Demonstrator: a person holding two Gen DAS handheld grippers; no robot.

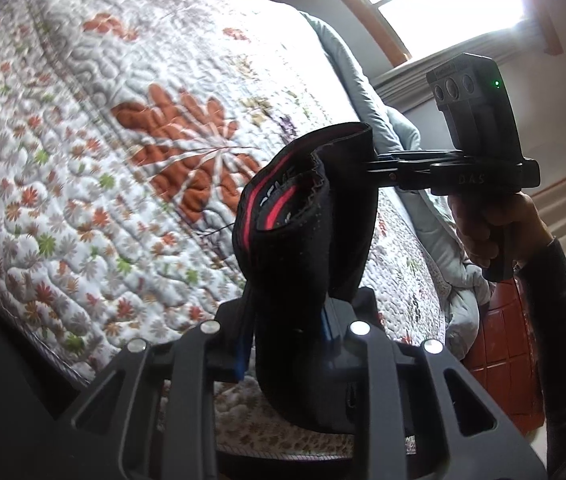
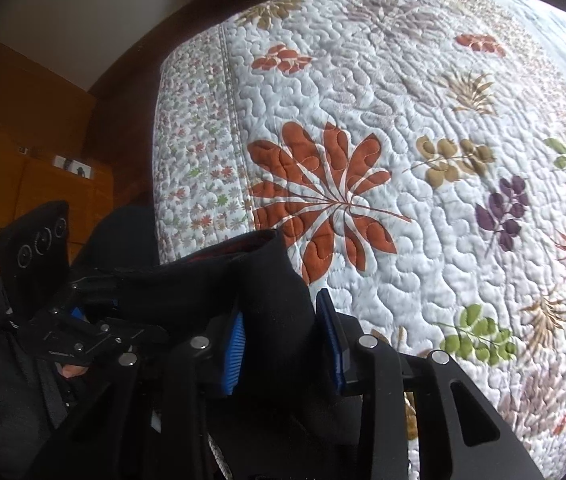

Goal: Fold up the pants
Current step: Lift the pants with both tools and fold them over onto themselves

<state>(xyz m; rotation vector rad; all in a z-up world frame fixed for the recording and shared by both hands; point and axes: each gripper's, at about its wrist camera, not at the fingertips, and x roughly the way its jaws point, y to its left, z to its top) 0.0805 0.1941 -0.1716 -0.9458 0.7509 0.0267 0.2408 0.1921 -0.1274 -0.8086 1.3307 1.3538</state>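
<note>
A quilted floral bedspread covers the bed, with a bright window and wooden cabinets nearby.

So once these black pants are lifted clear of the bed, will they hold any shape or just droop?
Probably droop: the black pants already sag and curl between the left gripper and the right gripper. They look light and thin. The ribbed blue pads seem to hold the fabric.
</note>
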